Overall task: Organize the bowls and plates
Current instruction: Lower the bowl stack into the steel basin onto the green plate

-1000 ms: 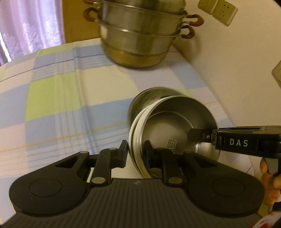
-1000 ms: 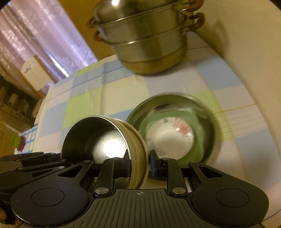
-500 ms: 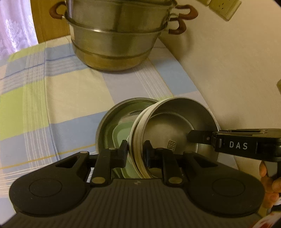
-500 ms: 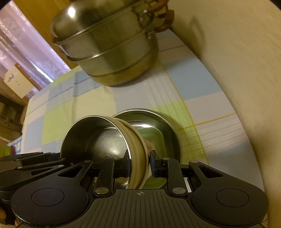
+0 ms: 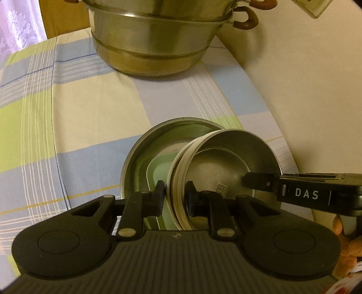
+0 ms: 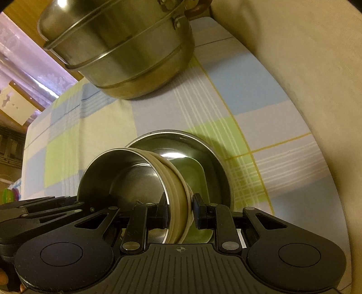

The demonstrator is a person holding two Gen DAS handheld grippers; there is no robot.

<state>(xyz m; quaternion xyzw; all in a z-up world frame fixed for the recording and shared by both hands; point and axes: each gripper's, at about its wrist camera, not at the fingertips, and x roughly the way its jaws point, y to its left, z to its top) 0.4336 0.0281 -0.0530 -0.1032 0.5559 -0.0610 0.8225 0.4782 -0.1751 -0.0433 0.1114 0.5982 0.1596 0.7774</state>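
Note:
A steel bowl with a cream outer wall [image 5: 221, 167] [image 6: 133, 181] hangs tilted between both grippers. My left gripper [image 5: 175, 194] is shut on its near rim, one pad inside and one outside. The right gripper [image 6: 179, 207] is shut on the opposite rim and shows in the left wrist view as a black bar marked DAS [image 5: 303, 194]. Directly beneath sits a larger steel bowl [image 5: 135, 158] [image 6: 203, 144] on the checked tablecloth [image 5: 79, 113]. It holds a pale green dish [image 5: 158, 171] [image 6: 192, 171], which the held bowl partly hides.
A big stacked steel steamer pot [image 5: 158, 40] [image 6: 126, 52] with brown handles stands just behind the bowls. A cream wall [image 5: 305, 90] runs along the table's right edge, with a socket [image 5: 316, 6] on it. A person's hand [image 5: 348, 248] grips the right tool.
Both grippers carried the held bowl toward the steamer pot and lower, over the larger steel bowl. The white dish seen inside that bowl earlier is now hidden.

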